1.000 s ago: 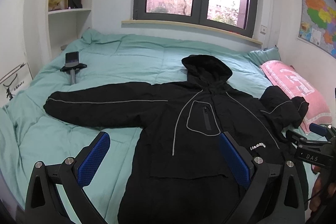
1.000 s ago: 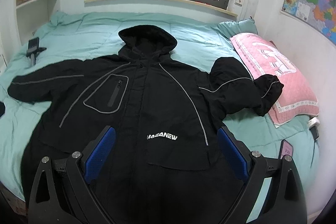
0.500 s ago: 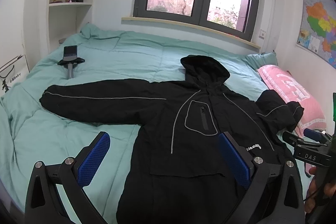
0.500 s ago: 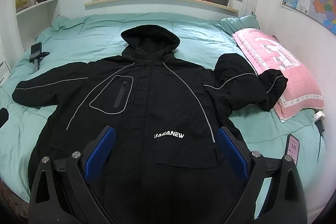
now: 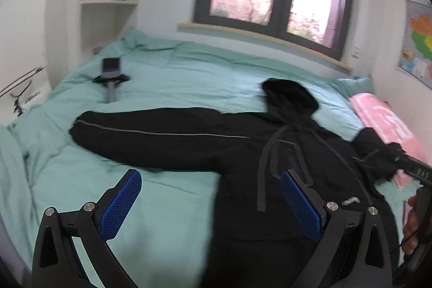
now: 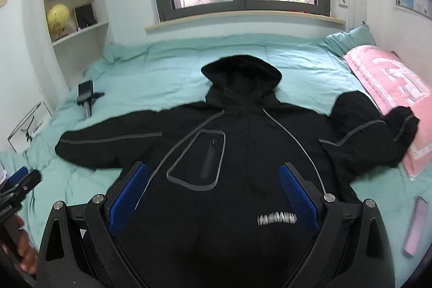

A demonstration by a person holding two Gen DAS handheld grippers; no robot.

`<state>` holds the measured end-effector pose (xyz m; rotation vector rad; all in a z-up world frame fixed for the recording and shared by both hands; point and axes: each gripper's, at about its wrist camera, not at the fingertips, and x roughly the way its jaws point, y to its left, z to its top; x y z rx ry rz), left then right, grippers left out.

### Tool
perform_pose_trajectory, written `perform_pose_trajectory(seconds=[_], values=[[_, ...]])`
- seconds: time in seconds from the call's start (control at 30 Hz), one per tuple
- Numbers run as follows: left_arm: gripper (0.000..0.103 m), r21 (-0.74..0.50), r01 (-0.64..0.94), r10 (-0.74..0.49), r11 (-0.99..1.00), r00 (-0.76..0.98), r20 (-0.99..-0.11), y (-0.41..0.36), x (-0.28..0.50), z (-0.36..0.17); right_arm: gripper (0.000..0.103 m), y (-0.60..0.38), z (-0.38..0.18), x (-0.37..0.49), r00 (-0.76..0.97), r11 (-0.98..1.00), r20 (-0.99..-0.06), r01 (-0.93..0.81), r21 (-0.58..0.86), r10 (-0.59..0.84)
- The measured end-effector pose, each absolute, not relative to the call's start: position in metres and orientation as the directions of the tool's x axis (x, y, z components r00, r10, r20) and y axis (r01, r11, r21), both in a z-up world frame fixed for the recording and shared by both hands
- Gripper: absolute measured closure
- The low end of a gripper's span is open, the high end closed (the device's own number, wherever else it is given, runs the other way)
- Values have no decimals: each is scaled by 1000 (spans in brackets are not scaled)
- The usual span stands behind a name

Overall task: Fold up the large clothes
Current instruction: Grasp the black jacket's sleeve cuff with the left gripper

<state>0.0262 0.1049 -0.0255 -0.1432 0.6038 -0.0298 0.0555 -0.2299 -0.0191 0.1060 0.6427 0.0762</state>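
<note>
A black jacket [image 6: 243,153] is lying spread front-up across the bed [image 6: 162,72]; the left gripper [image 5: 210,204] and right gripper [image 6: 213,196] are hovering with fingers spread, gripping nothing

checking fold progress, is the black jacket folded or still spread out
Spread out: the black jacket lies flat, front up, one sleeve stretched straight.

The big black hooded cloth jacket [image 6: 243,153] looks matt, with dull grey piping. Under it, the mint-green quilted cotton bed cover [image 6: 162,77] is soft and wrinkled. Blue gripper pads [image 5: 120,204] are rough, dimpled.
</note>
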Motion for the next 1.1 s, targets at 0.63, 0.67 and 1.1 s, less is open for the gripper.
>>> perform_pose_trajectory(seconds=[0.63, 0.67, 1.1], values=[[1, -497, -441, 20, 747, 762, -647, 375, 183, -133, 7, -272, -216, 152, 679, 988, -732, 143, 65, -50], [1, -492, -469, 34, 733, 748, -663, 381, 190, -142, 7, -274, -218, 152, 680, 987, -732, 142, 72, -44], [80, -332, -495, 216, 803, 761, -611, 385, 218, -155, 4, -272, -217, 153, 678, 986, -735, 142, 90, -30]])
